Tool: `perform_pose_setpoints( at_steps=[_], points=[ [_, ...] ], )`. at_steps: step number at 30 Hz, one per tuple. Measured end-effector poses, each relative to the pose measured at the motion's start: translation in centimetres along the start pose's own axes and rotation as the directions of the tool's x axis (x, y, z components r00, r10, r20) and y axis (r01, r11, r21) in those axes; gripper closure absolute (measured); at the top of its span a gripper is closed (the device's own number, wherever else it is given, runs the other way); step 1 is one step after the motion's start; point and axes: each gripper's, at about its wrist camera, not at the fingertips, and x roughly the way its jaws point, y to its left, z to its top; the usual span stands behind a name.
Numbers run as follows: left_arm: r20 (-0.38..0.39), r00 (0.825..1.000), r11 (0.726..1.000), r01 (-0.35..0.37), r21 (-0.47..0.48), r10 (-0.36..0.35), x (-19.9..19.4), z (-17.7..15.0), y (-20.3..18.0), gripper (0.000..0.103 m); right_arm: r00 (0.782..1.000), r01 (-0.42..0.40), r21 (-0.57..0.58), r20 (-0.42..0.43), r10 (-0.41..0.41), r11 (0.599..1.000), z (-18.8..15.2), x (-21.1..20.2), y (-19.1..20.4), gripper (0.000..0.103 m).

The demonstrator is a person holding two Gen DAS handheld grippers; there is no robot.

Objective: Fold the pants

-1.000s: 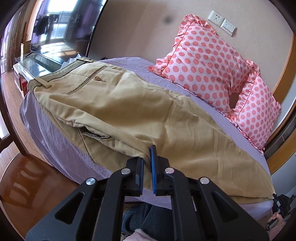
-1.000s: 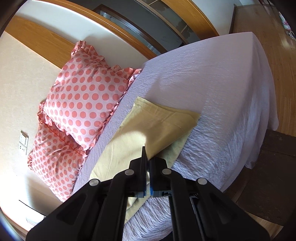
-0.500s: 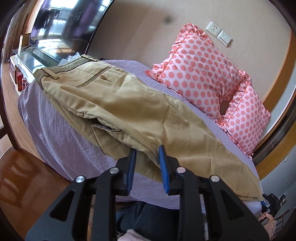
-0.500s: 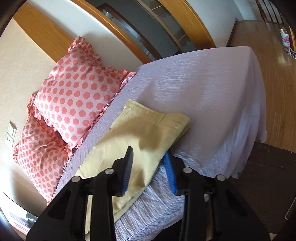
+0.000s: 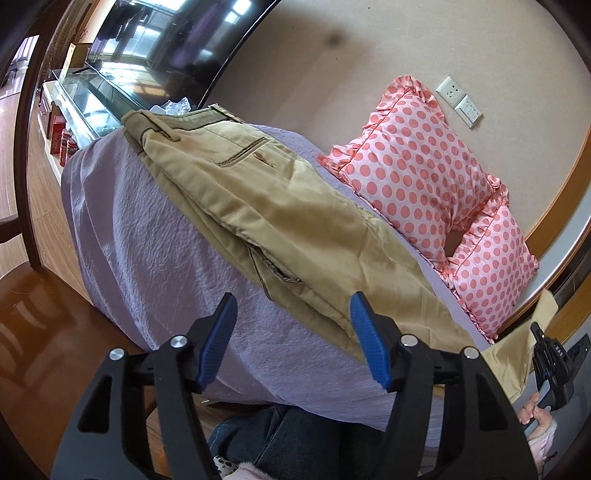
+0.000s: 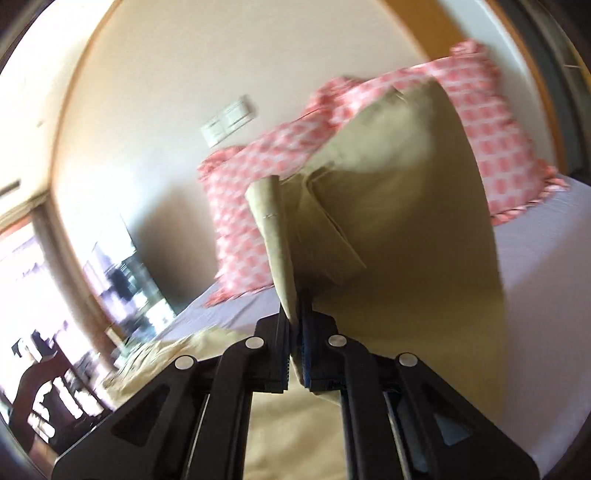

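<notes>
both tongs show clearly, each from its own wrist camera. left gripper [image 5: 293, 338] hangs with its blue-padded fingers [image 5: 218, 339] spread wide apart, nothing between them, hovering at the near edge of the bed [image 5: 147, 258] and pointing across it toward the far wall. its right pad sits just in front of the near folded edge of the pants [image 5: 288, 218], though whether it touches the cloth cannot be told. the khaki pants lie lengthwise on the lilac bedcover, folded leg over leg, waistband and a buttoned back pocket at the far left, legs running to the near right. two pink polka-dot pillows [image 5: 417, 170] lean against the wall beyond them, below a wall socket [image 5: 460, 101]. at the far left a television [image 5: 177, 33] stands above a glass-topped cabinet [image 5: 88, 99]. at the right edge of that view a lifted corner of tan cloth meets the right gripper [image 5: 554, 365], with the person's fingers curled around its handle below. from the right wrist view, which is motion-blurred, the right gripper [image 6: 297, 332] has its jaws pressed together on the hem end of the pants [image 6: 399, 229], the cloth raised off the bed and rising in front of the lens, partly covering the pillows [image 6: 243, 177]. the person's jeans-clad legs [image 5: 295, 435] show beneath the left gripper.
</notes>
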Motion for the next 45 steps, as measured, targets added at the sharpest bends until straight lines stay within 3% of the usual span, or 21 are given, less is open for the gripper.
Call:
perform_pose_setpoints(
  at_steps=[2,4,6,8,9,10,20,22,23,28,32,38,41,43,45],
  points=[
    [0.006,1.0,1.0,0.027,0.006,-0.027,0.0,0.1,-0.3,0.034,0.983,-0.132,-0.088,-0.142,0.119,0.987,-2.4,3.7,4.4,0.097],
    [0.003,0.999,0.999,0.049,0.011,-0.049,0.1,0.3,-0.4,0.031,0.942,-0.183,-0.203,-0.316,0.112,0.962,-5.8,7.2,8.1,0.095],
    [-0.005,0.998,0.998,0.058,0.02,-0.058,0.4,0.5,-0.5,0.028,0.895,-0.205,-0.281,-0.441,0.063,0.938,-8.9,9.1,10.1,0.085],
    [-0.01,0.998,0.998,0.061,0.016,-0.061,0.8,0.7,-0.4,0.027,0.875,-0.216,-0.299,-0.481,0.048,0.93,-10.6,9.3,10.6,0.063],
    [-0.013,0.998,0.998,0.065,0.01,-0.064,1.0,0.9,-0.3,0.027,0.874,-0.223,-0.289,-0.482,0.06,0.931,-10.9,9.0,10.7,0.043],
    [-0.015,0.998,0.998,0.066,0.004,-0.066,1.2,1.0,-0.2,0.027,0.875,-0.229,-0.275,-0.479,0.074,0.934,-10.9,8.7,10.5,0.035],
    [0.01,1.0,0.999,0.007,-0.032,-0.007,3.1,3.9,0.7,0.027,0.875,-0.212,-0.156,-0.47,0.116,0.965,-10.6,8.4,8.7,0.031],
    [-0.012,0.999,0.998,-0.05,-0.044,0.049,3.9,4.8,1.3,0.027,0.876,-0.212,-0.149,-0.467,0.12,0.966,-10.5,8.5,8.7,0.031],
    [-0.024,0.999,0.997,-0.039,-0.072,0.037,4.0,5.0,1.8,0.027,0.877,-0.212,-0.146,-0.466,0.122,0.966,-10.4,8.3,8.6,0.031],
    [-0.026,0.997,0.988,-0.075,-0.139,0.072,2.5,3.8,2.6,0.027,0.885,-0.209,-0.126,-0.447,0.133,0.97,-10.1,7.8,7.8,0.028],
    [-0.056,0.996,0.983,-0.08,-0.164,0.072,3.7,3.4,3.4,0.028,0.883,-0.211,-0.108,-0.448,0.142,0.971,-10.2,8.0,7.4,0.028],
    [0.019,0.994,0.982,-0.107,-0.154,0.111,3.7,7.3,3.1,0.029,0.89,-0.209,-0.094,-0.43,0.149,0.973,-10.1,7.5,6.9,0.027],
    [0.03,0.985,0.973,-0.163,-0.163,0.17,4.3,9.2,3.9,0.029,0.897,-0.197,-0.071,-0.416,0.151,0.978,-9.9,7.2,6.1,0.027],
    [0.011,0.98,0.965,-0.194,-0.175,0.198,5.1,10.3,4.6,0.035,0.9,-0.195,-0.065,-0.409,0.152,0.979,-9.8,7.0,5.8,0.027],
    [0.0,0.972,0.959,-0.23,-0.167,0.233,5.9,11.3,5.2,0.047,0.903,-0.199,-0.062,-0.4,0.158,0.978,-9.6,6.7,5.6,0.027]
  ],
)
